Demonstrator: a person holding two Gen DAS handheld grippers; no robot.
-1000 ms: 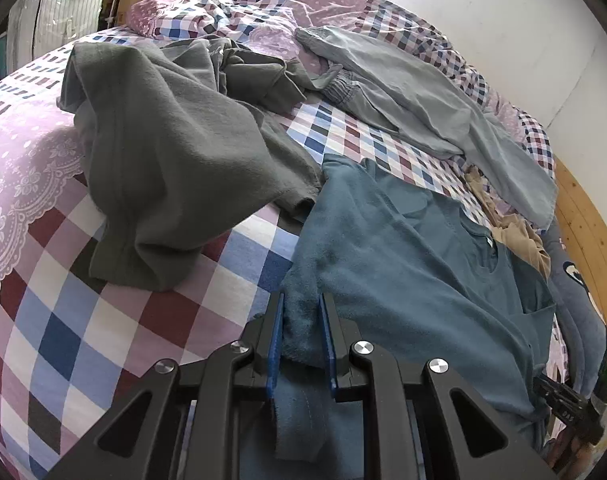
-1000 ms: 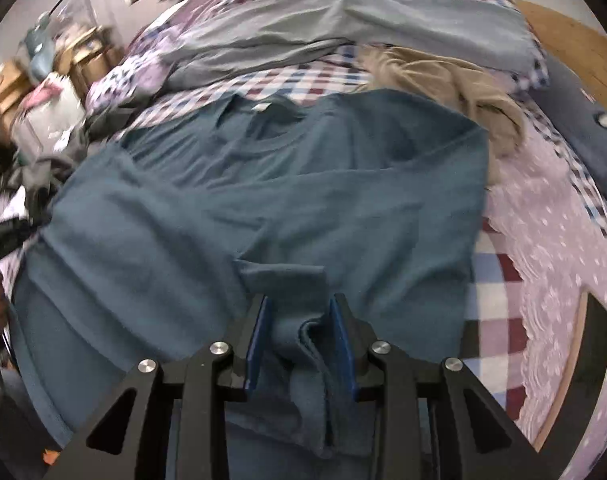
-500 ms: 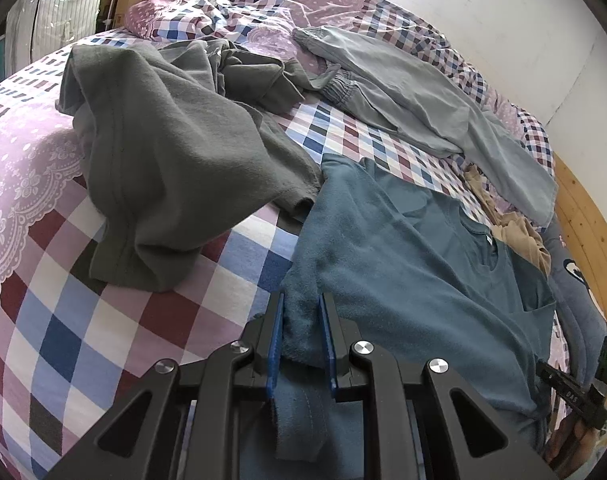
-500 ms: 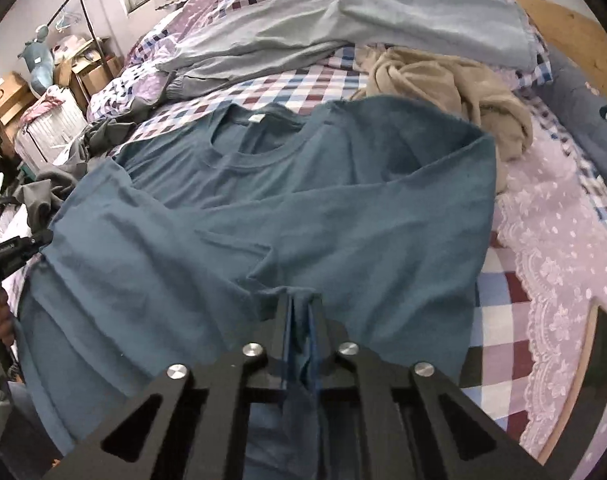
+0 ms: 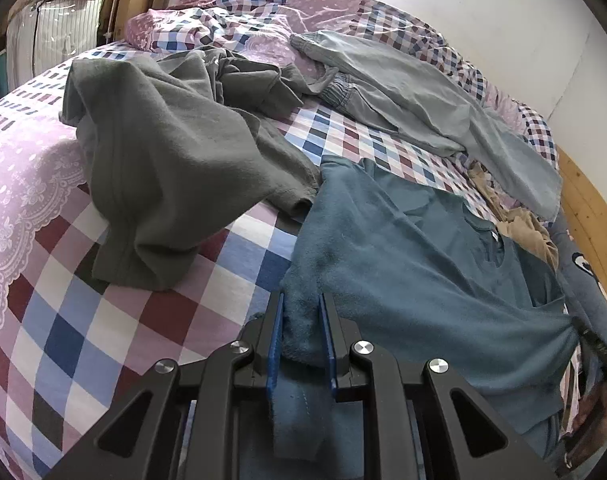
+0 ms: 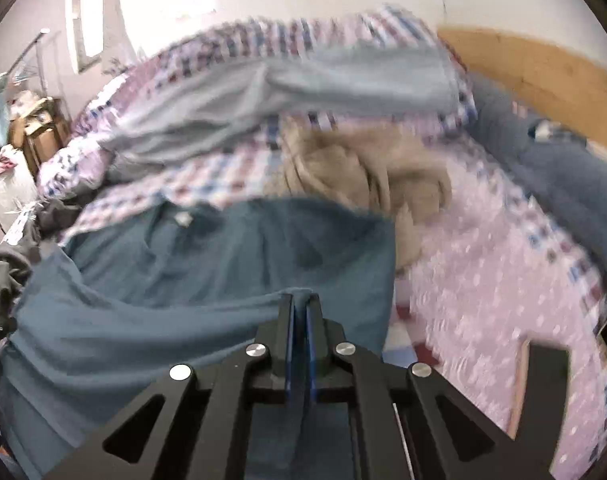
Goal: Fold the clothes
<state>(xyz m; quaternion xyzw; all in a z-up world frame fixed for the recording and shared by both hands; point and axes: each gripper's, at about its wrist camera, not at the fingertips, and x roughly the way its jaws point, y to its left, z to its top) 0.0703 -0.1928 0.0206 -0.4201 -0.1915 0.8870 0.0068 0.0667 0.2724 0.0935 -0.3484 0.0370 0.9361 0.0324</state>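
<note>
On the left wrist view, my left gripper [image 5: 300, 326] pinches the hem of the teal shirt [image 5: 415, 264], which is spread over the checked bedspread [image 5: 103, 320] beside a grey garment [image 5: 163, 160]. The right wrist view is blurred; my right gripper [image 6: 300, 320] is clamped on the shirt's other corner.

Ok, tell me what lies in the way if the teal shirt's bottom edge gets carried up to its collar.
Nothing visible. Both the left gripper and right gripper already clamp the teal shirt. Its chest is bare; the grey sweatshirt and tan garment lie off to the sides.
</note>
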